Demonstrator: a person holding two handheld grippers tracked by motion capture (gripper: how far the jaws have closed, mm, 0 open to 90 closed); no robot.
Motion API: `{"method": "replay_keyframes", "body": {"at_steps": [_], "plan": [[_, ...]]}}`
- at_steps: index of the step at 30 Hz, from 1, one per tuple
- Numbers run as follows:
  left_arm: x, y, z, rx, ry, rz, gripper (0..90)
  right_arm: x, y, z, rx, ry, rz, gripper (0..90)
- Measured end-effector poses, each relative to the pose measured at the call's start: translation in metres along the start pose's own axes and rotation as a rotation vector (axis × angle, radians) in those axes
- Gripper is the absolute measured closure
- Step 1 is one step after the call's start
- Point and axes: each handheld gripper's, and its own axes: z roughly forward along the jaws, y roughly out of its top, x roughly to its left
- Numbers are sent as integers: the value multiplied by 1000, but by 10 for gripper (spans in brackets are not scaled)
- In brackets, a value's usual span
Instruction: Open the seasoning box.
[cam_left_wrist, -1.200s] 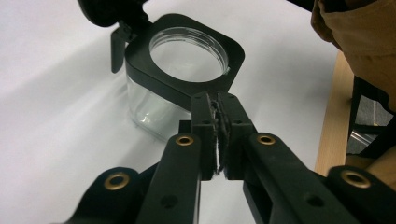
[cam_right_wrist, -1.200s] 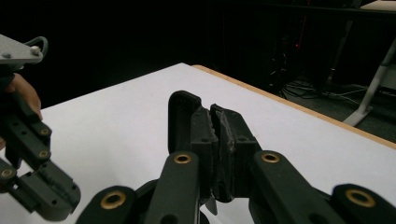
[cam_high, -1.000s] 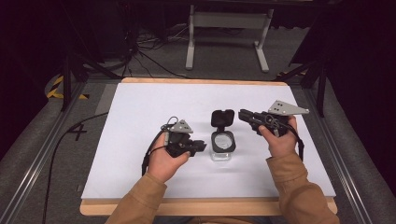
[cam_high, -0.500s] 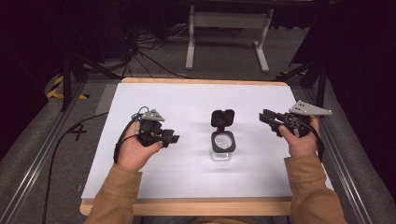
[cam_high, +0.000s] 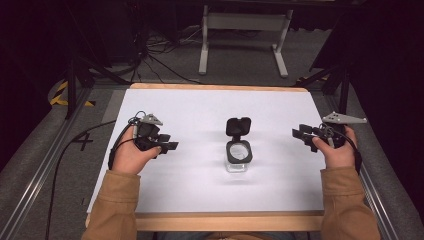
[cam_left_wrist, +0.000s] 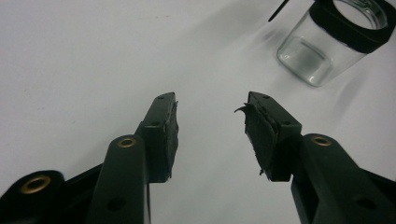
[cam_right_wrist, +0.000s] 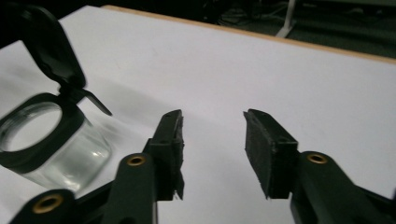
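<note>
Both hands have pulled out sideways since a sec ago, away from the jar & toward the table edges. My left gripper (cam_high: 167, 146) sits over the left part of the white table (cam_high: 200, 107), jaws pointing right toward the jar; they've just been opening, now stand apart w/ nothing between them, only bare sheet under the pads (cam_left_wrist: 168, 135). My right gripper (cam_high: 301, 135) is out near the right edge, jaws pointing left at the jar, also just opened, gap clear. Grey plate on top of each, cables trailing back over the wrists.

Between the two, well apart from both: small clear glass jar (cam_high: 238, 159), standing upright near table centre, long axis vertical, mouth up. Black collar round the mouth, black hinged lid (cam_high: 238, 127) flipped open & standing up at the far side, away from me. In the left gripper view I see through the glass to the base; looks empty, can't make out any contents. Right gripper view shows the same jar (cam_right_wrist: 56, 149) at its left, lid up behind it.
</note>
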Motion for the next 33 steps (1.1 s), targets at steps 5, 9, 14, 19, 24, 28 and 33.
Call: {"method": "replay_keyframes", "body": {"at_steps": [5,9,14,19,24,28,33], "plan": [[16,-9,8,30,6,-51,522,-15,-11,12,71,-46,0,495],[24,-14,11,46,21,-65,514,-22,-18,19,109,-85,-3,482],[31,-20,20,87,44,-95,477,-32,-28,28,140,-93,24,463],[36,-25,28,115,60,-102,453,-36,-36,38,181,-91,35,450],[41,-29,35,131,54,-96,415,-37,-41,45,208,-86,36,442],[44,-33,39,128,59,-64,373,-37,-48,54,236,-63,23,437],[49,-37,45,113,45,-42,360,-34,-52,63,245,-53,-31,437]]}}
